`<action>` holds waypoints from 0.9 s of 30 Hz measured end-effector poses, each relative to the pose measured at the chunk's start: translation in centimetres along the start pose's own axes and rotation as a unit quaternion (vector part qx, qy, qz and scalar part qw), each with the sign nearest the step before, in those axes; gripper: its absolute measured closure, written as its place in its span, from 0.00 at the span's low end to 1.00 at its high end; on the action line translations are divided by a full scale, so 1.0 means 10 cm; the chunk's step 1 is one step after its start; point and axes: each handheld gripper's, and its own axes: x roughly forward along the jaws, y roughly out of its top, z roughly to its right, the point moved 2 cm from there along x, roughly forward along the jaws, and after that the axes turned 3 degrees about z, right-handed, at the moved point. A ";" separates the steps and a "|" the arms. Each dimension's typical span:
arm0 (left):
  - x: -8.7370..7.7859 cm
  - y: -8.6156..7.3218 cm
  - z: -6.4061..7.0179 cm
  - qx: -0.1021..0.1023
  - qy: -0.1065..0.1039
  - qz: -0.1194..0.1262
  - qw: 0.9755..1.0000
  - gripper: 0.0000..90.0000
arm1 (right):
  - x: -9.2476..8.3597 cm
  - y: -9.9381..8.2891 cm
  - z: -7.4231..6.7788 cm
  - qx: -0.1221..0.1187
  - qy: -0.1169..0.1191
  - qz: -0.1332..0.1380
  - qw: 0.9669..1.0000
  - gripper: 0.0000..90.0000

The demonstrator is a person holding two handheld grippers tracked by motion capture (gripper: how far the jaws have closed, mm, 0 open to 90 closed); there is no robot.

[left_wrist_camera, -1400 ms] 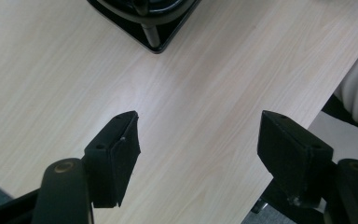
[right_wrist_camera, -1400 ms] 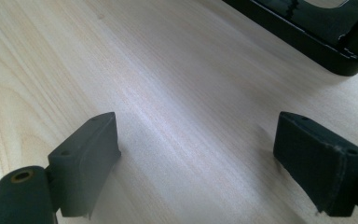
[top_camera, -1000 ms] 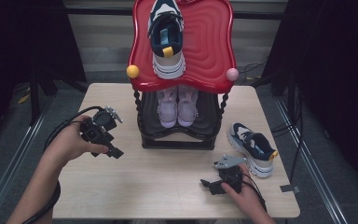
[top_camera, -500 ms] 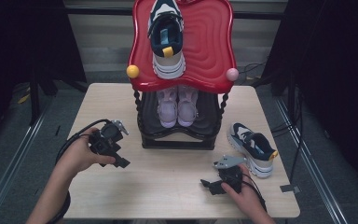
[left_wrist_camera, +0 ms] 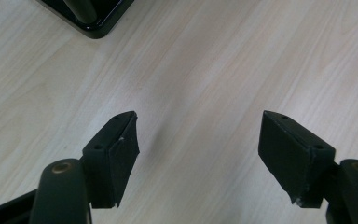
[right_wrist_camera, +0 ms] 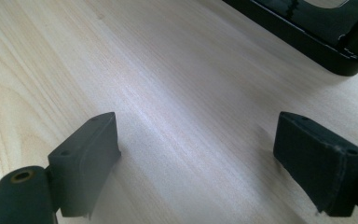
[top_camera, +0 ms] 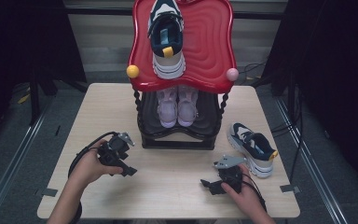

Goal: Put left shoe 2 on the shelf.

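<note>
My left gripper (top_camera: 127, 169) is low over the left part of the wooden table (top_camera: 177, 200), held in a hand, its jaws pointing to the lower right. In the left gripper view the left gripper (left_wrist_camera: 198, 149) stands open with bare wood between its pads. My right gripper (top_camera: 209, 185) rests near the front edge at the right, jaws pointing left. In the right gripper view the right gripper (right_wrist_camera: 196, 158) is open and holds nothing. A navy and white sneaker (top_camera: 252, 148) lies on the table beside the right hand.
A shoe rack with a red top (top_camera: 209, 46) stands at the table's back middle; its black base (left_wrist_camera: 88, 14) (right_wrist_camera: 317, 32) lies just beyond both grippers. A matching sneaker (top_camera: 167, 37) sits on top, a pink pair (top_camera: 177, 105) on the lower shelf.
My left hand has come down toward the table and nearer the front, jaws still wide apart. The right hand and its gripper have stayed put.
</note>
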 end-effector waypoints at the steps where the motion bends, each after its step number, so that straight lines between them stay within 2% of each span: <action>1: 0.02 -0.01 0.00 -0.002 -0.001 0.002 1.000 0.31 | 0.00 0.00 0.00 0.000 0.000 0.000 1.000 0.15; 7: 0.17 -0.06 0.01 -0.012 0.001 0.019 1.000 0.31 | 0.00 0.00 0.00 0.000 0.000 0.000 1.000 0.15; 8: 0.19 -0.07 0.00 -0.009 0.001 0.022 1.000 0.31 | 0.00 0.00 0.00 0.000 0.000 0.000 1.000 0.15; 13: 0.28 -0.13 -0.01 -0.013 0.004 0.022 1.000 0.30 | 0.00 0.00 0.00 0.000 0.000 0.000 1.000 0.15; 15: 0.31 -0.15 -0.01 -0.009 0.007 0.029 1.000 0.30 | 0.00 0.00 0.00 0.000 0.000 0.000 1.000 0.15; 16: 0.33 -0.17 -0.01 -0.015 0.007 0.035 0.999 0.30 | 0.00 0.00 0.00 0.001 0.001 0.000 1.000 0.15; 17: 0.33 -0.18 -0.01 -0.009 0.010 0.035 0.999 0.30 | 0.00 0.00 0.00 0.000 0.000 0.000 1.000 0.15; 21: 0.39 -0.24 -0.01 -0.008 0.019 0.051 0.998 0.29 | 0.00 0.00 0.00 0.001 0.000 0.000 1.000 0.15; 22: 0.40 -0.25 0.00 -0.016 0.019 0.060 0.998 0.29 | 0.00 0.00 0.00 0.000 0.000 0.000 1.000 0.15; 24: 0.43 -0.27 0.00 -0.013 0.020 0.063 0.998 0.29 | 0.00 0.00 0.00 0.002 -0.001 -0.001 1.000 0.15; 25: 0.45 -0.29 0.02 -0.017 0.021 0.068 0.997 0.28 | 0.00 0.00 0.00 0.002 -0.001 -0.001 1.000 0.15; 27: 0.46 -0.31 0.01 -0.008 0.024 0.070 0.997 0.28 | -0.01 0.00 0.00 0.002 -0.002 -0.001 1.000 0.15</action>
